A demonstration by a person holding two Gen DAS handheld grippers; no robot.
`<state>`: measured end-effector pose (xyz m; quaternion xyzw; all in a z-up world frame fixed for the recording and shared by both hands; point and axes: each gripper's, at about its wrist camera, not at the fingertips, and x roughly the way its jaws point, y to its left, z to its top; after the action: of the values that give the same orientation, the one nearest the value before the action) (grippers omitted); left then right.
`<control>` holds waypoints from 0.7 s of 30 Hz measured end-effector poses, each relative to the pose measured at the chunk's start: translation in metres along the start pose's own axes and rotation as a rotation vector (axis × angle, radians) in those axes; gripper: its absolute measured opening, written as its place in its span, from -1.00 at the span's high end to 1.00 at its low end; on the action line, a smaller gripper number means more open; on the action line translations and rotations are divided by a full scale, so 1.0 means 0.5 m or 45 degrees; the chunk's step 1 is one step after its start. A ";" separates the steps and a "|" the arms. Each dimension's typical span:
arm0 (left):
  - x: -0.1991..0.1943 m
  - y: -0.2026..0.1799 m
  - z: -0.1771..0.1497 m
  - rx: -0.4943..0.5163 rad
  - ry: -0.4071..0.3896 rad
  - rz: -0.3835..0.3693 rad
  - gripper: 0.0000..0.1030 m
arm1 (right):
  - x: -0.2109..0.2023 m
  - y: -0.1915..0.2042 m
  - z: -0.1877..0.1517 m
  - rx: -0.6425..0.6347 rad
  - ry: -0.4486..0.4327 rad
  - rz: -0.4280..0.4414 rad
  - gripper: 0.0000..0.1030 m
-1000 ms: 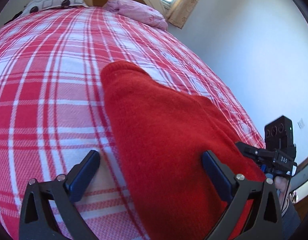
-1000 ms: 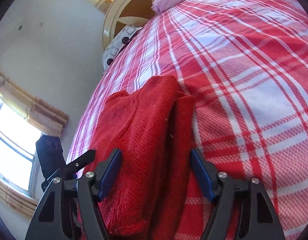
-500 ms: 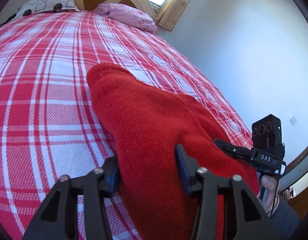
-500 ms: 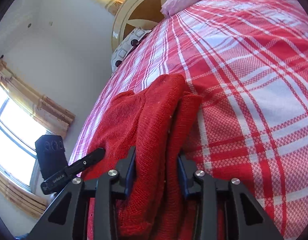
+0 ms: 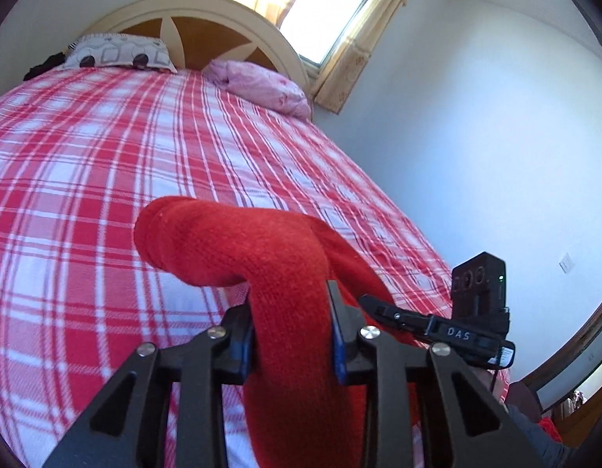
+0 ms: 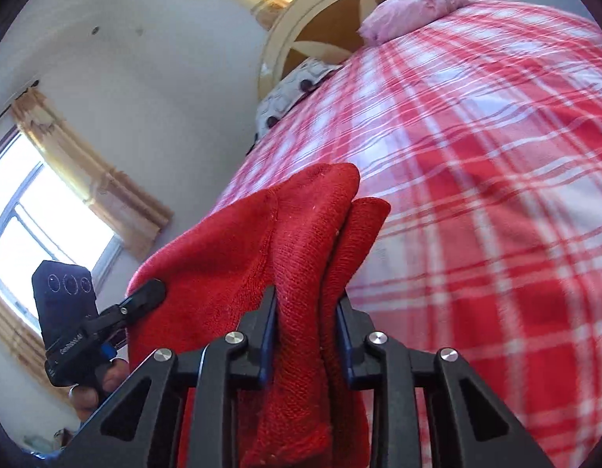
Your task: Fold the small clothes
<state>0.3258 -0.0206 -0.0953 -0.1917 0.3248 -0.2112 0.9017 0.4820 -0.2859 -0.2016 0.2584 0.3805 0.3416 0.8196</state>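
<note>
Red knit garment (image 5: 238,241): bunched between my two grippers, near edge lifted, far part rolling over toward the far side of the bed; whether the far end rests on the cover I cannot tell.
Left gripper (image 5: 291,335): jaws have just been closing, now pinching a thick fold of the garment's left side, pads pressed into the wool.
Right gripper (image 6: 306,331): jaws have just been closing too, now clamped on two stacked layers at the garment's right side.
Key relation: the cloth runs straight out ahead of both grippers, its long axis spanning left to right between them, so I judge the coming move is a forward carry of the near edge toward the far one; both hands sit equally near, neither leading.
Material: soft, fuzzy, chunky knit, ribbed stitches clear in the right wrist view; limp, drapes in rounded rolls rather than sharp creases.
Plaid bed cover (image 5: 86,179): red-and-white woven check, flat, some grip against wool, I'd guess.
Far end: pink pillow (image 5: 261,85) and patterned pillow (image 5: 117,52) by the headboard, well apart from the work.
</note>
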 end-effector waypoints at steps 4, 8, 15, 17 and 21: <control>-0.081 0.012 -0.017 -0.003 -0.069 0.050 0.40 | 0.020 0.058 -0.014 -0.015 0.019 0.090 0.48; -0.153 0.036 -0.028 -0.027 -0.119 0.082 0.40 | 0.057 0.137 -0.034 -0.082 0.066 0.153 0.48; -0.245 0.086 -0.045 -0.065 -0.175 0.194 0.40 | 0.128 0.239 -0.058 -0.163 0.149 0.216 0.49; -0.265 0.104 -0.046 -0.084 -0.188 0.217 0.40 | 0.154 0.271 -0.065 -0.189 0.180 0.230 0.49; -0.321 0.139 -0.062 -0.131 -0.221 0.253 0.40 | 0.205 0.325 -0.076 -0.224 0.235 0.260 0.49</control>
<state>0.2107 0.1121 -0.0701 -0.2221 0.2734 -0.0864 0.9319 0.4413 -0.0993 -0.1580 0.1907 0.3946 0.4773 0.7616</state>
